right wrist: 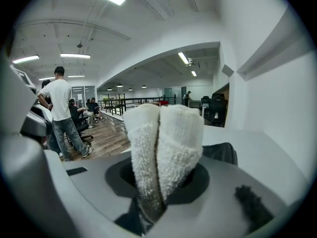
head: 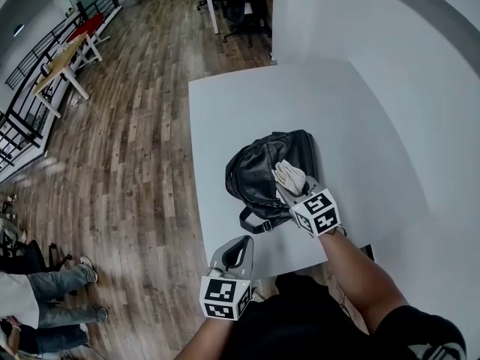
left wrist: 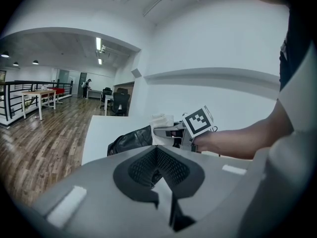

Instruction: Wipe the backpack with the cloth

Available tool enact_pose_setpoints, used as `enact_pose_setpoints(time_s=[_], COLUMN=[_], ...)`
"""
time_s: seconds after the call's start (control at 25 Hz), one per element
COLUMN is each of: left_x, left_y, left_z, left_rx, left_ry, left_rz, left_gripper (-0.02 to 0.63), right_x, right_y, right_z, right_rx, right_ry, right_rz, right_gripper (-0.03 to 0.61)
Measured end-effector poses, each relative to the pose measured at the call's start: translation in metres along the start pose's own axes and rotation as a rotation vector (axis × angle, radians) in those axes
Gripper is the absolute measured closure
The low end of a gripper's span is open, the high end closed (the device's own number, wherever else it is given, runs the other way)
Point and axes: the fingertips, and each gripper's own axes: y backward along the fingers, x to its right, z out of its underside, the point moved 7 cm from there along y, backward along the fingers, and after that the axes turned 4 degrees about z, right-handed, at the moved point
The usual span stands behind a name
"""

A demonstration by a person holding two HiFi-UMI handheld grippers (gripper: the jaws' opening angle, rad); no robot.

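Backpack: one, black, leather-look, lay on its side on the white table, in the near half, with a strap loop pointing at the near edge.

Surface: one plain white tabletop, with only the backpack and the cloth on it. It was set against a white wall on the right.

Room: open office with a wood-plank floor. A black railing ran along the far left. One wooden-topped table with white legs stood beside the railing, and black office chairs stood at the far end. In the right gripper view one person in a white shirt stood on the floor; others sat behind, count unclear.

Cloth: one, white terry, folded. It was clamped between the jaws of the right gripper and lay on the backpack's near right side.

Grippers: two. The left gripper was held at the table's near edge, apart from the backpack. Its jaws were together with nothing between them.
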Motion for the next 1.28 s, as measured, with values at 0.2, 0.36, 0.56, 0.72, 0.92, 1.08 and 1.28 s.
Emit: enact_pose_setpoints(time_s=[0.2,0.36,0.56,0.72,0.92,1.08,1.28], left_x=[0.008,0.013,0.018,0.021,0.024,0.025,0.025], left_y=[-0.002,-0.003,-0.005,-0.006,-0.001,0.003,0.011], left_z=[-0.002,-0.002,-0.001,-0.004,-0.006,-0.006,-0.005], left_rx=[0.002,0.001,0.005,0.01,0.02,0.026,0.039], left_ry=[-0.014,-0.023,-0.036,-0.034,-0.039,-0.043,-0.046], left_rz=[0.013,0.031,0.047,0.059,0.069,0.076,0.079], left_gripper=[0.607,0.607,0.607,0.607,0.607,0.607,0.607], right_x=[0.006,0.014,0.025,0.035,0.043,0.047,0.045], right_y=[0.016,0.026,0.039,0.05,0.064,0.073,0.082], right_z=[-0.001,-0.002,-0.006,-0.008,-0.012,-0.013,-0.015], right_rx=[0.013,0.026,0.043,0.051,0.06,0.066,0.069], right_ry=[0.005,0.0,-0.005,-0.002,-0.001,0.0,0.008], right_rz=[0.024,0.051,0.091,0.127,0.173,0.202,0.232], right_gripper=[0.48,0.48,0.48,0.48,0.48,0.48,0.48])
